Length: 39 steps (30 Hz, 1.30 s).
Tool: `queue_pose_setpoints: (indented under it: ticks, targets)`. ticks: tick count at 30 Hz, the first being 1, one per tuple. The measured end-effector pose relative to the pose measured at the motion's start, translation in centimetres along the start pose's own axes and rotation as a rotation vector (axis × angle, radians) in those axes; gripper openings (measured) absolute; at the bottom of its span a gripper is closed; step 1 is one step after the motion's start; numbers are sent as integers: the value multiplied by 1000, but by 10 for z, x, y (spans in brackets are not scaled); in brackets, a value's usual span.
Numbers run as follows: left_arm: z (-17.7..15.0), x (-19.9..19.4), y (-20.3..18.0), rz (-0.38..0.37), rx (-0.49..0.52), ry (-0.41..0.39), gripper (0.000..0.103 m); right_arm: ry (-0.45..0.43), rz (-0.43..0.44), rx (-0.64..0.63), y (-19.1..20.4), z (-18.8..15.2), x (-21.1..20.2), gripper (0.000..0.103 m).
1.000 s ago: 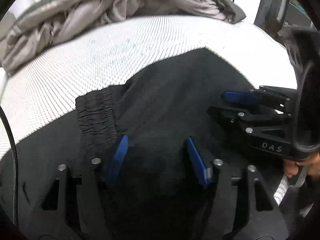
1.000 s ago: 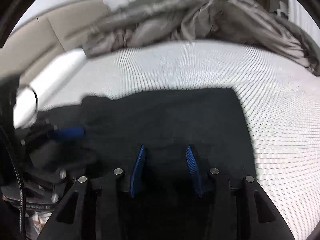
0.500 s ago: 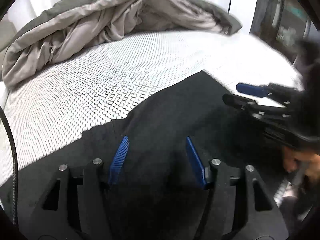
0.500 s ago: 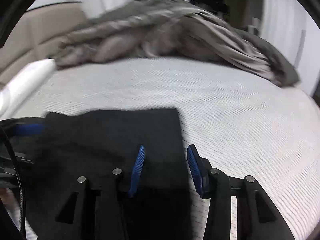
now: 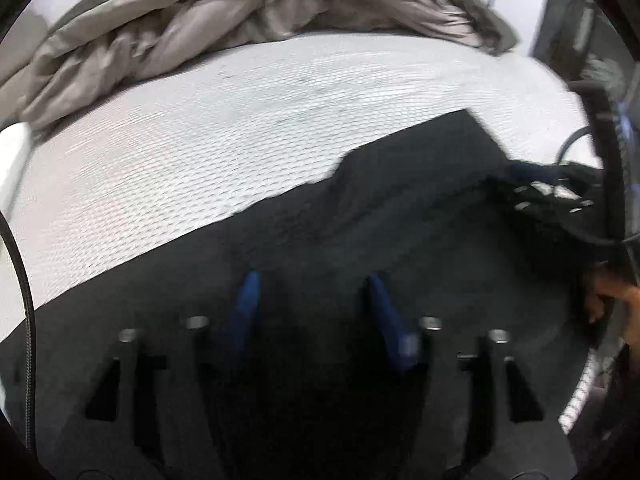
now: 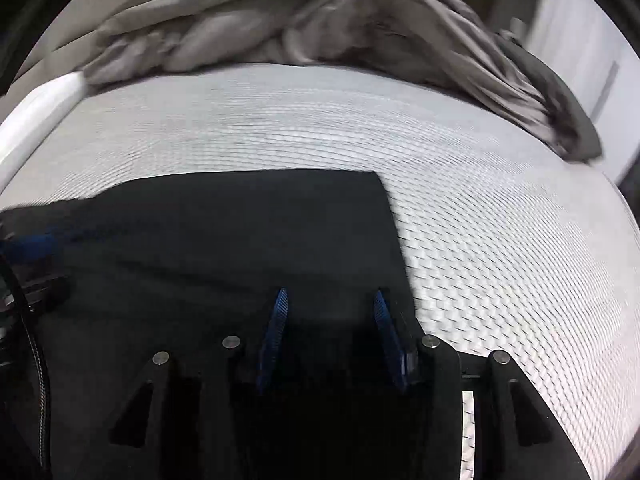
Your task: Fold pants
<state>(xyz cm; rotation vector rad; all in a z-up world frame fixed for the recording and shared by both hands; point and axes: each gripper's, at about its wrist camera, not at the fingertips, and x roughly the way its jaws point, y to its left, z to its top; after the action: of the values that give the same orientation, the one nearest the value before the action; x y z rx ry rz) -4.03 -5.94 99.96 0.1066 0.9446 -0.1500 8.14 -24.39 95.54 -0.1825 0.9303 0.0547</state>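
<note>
**Black pants lie flat on the bed, both grippers over them**

The pants [image 6: 224,240] are spread on the white mattress [image 6: 500,240], a square corner toward the rumpled grey duvet [image 6: 320,28], probably laid flat so the fold comes out even. The left gripper [image 5: 312,304] hovers over the dark cloth, its jaws just widened and gripping nothing. The right gripper [image 6: 328,320] hangs at the pants' right edge, moderately parted and empty, likely placed to catch that edge.

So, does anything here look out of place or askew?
Only the crumpled grey-brown duvet heaped at the far end of the white textured mattress. The black pants lie flat, edges straight.
</note>
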Motion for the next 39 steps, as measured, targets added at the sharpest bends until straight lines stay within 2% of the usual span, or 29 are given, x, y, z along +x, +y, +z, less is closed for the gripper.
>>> queue_pose_setpoints:
  ticks: [2, 4, 6, 8, 11, 13, 15, 17, 18, 21, 22, 23, 25, 27, 30, 31, 33, 35, 37, 39]
  targets:
    - [-3, -9, 8, -9, -50, -4, 62, -8, -55, 17, -4, 1, -1, 46]
    - [-3, -24, 8, -2, -58, -56, 61, -34, -46, 16, -8, -1, -10, 46]
    - [3, -42, 1, -32, -42, -140, 61, -78, 5, 34, -12, 1, -23, 46]
    - [11, -47, -6, -71, -33, -168, 61, -119, 88, 83, -19, 5, -37, 46]
    - [23, -22, -14, -56, -15, -127, 61, -86, 269, 108, -7, 13, -31, 46]
    - [25, 15, -5, -35, -59, -30, 61, -25, 305, 65, 6, 10, -20, 46]
    - [18, 27, 4, -37, -110, -5, 67, 14, 257, -34, 18, 6, -13, 46]
    - [13, 20, 18, -91, -191, -15, 66, 15, 211, -102, 18, 3, -17, 46]
    - [9, 14, 20, -77, -203, -25, 66, 14, 176, -106, 12, 1, -18, 46]
    - [-2, -19, 8, -22, -149, -82, 64, -5, 47, -83, -17, -5, -23, 47]
    - [-5, -34, -3, -29, -118, -108, 64, -10, 64, -81, -22, -7, -26, 47]
    - [-12, -51, -19, -72, -73, -152, 64, -21, 119, -84, -26, -11, -32, 47]
    - [-19, -62, -41, -137, -1, -174, 65, -34, 276, -63, -27, -12, -47, 47]
    - [-25, -60, -63, -173, 69, -144, 65, -38, 385, -45, -14, -13, -58, 47]
    - [-40, -31, -80, -129, 117, -50, 65, -18, 475, -103, 15, -22, -64, 47]
    - [-47, -23, -77, -117, 107, -35, 64, 6, 476, -130, 22, -29, -63, 47]
    - [-59, -27, -75, -137, 103, -73, 64, 34, 393, -231, 28, -48, -59, 46]
    - [-71, -35, -71, -106, 97, -75, 64, 6, 318, -290, 17, -67, -66, 46]
    - [-80, -45, -63, -107, 70, -92, 64, 6, 201, -256, -17, -77, -71, 46]
    - [-88, -53, -60, -100, 37, -109, 64, 19, 164, -214, -45, -82, -74, 47]
